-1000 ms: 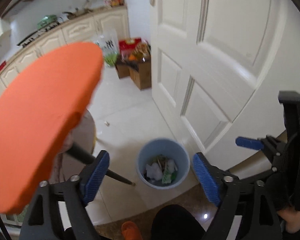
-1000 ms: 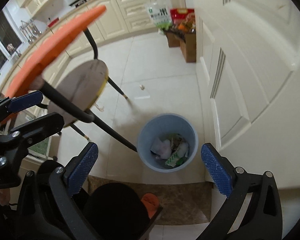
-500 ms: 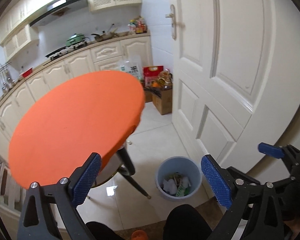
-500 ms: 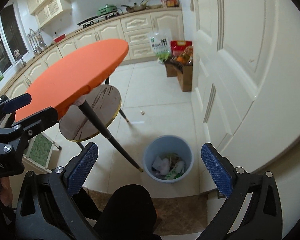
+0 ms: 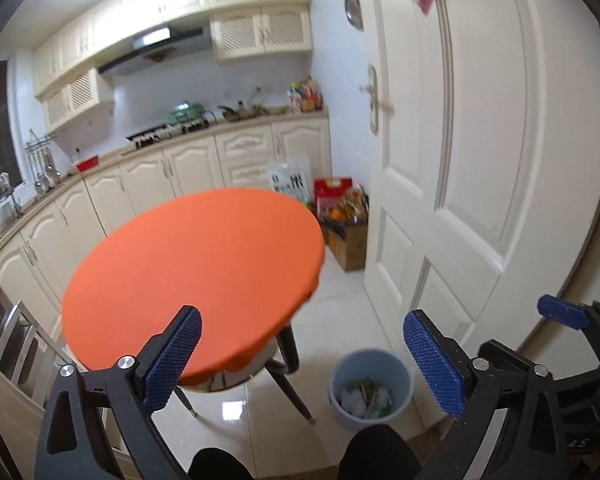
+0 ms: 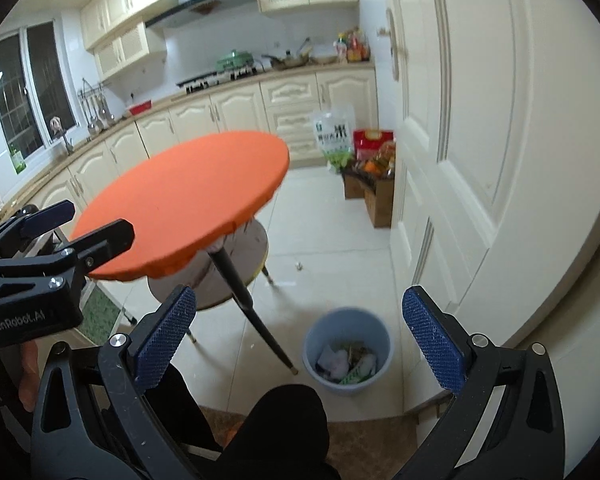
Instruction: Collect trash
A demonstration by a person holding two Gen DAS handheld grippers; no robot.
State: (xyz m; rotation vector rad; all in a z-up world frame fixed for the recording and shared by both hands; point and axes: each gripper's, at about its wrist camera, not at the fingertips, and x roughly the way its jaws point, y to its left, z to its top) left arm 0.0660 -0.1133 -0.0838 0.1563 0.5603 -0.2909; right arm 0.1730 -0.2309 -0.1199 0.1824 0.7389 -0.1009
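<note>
Seemingly most of the collecting is already done, judged from the left wrist view; the left gripper (image 5: 300, 354) is seen with its jaws spread wide, having just been opening, and nothing is held between the blue pads (image 5: 172, 364); below and between them the blue bin (image 5: 370, 388) stands on the pale tiled floor (image 5: 340, 292), close to the white door (image 5: 460, 184), and crumpled white paper and green wrappers (image 5: 366, 398) are seen lying inside it; the orange tabletop (image 5: 196, 268) beside it is shown bare, with no litter on its surface; part of the right gripper (image 5: 564, 312) is seen at the right edge of this view.

From the right wrist view the right gripper (image 6: 296, 338) is likewise seen released, its jaws wide apart and nothing gripped; the same bin (image 6: 347, 350) is shown on the floor beneath, just beside a black table leg (image 6: 252, 308), with the trash (image 6: 348, 364) resting at its bottom; a small pale scrap (image 6: 299, 266) is seen on the tiles beyond the table, well apart from the bin, though whether it is litter cannot be told; if so, that one piece would be left to be picked up; the cardboard box of groceries (image 6: 374, 196) by the door appears to be storage rather than waste.
</note>
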